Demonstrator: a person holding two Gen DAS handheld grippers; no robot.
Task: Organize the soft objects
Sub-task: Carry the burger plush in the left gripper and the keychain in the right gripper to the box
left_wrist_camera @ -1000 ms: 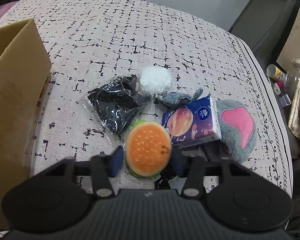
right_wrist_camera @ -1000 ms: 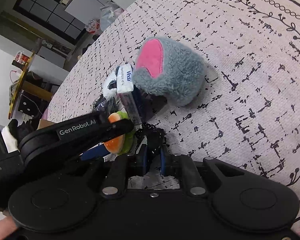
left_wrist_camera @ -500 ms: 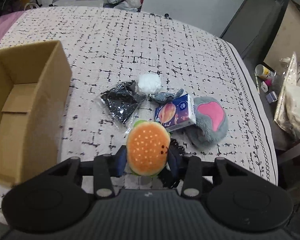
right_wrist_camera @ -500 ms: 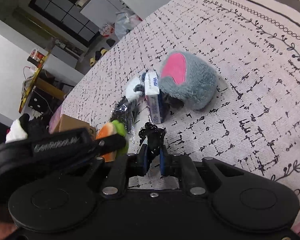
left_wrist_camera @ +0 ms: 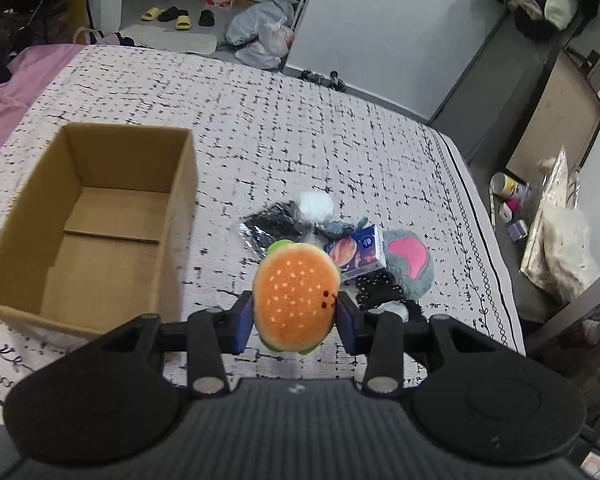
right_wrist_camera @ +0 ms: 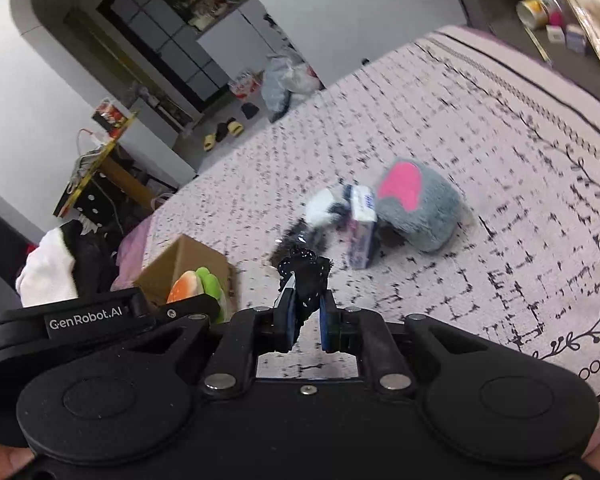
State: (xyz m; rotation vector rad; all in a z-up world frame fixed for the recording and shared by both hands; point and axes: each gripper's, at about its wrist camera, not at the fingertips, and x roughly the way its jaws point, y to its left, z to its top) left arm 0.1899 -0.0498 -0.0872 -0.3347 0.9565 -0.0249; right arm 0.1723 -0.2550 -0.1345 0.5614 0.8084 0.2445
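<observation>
**Two toys held, box off to the left**

The left gripper (left_wrist_camera: 296, 322) clasps the burger toy (left_wrist_camera: 296, 300) above the bedspread (left_wrist_camera: 340, 128). The empty box (left_wrist_camera: 100, 216) lies to its left, long axis running away from the camera, nearer this hand than the right one. The right gripper (right_wrist_camera: 306, 316) pinches a black spotted cloth (right_wrist_camera: 306, 276). Both grippers tilt downward.

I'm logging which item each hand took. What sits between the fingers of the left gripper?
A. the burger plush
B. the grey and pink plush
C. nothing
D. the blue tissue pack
A: the left wrist view shows the burger plush clamped between the left gripper fingers, lifted above the bedspread, while the other items lie below.
</observation>
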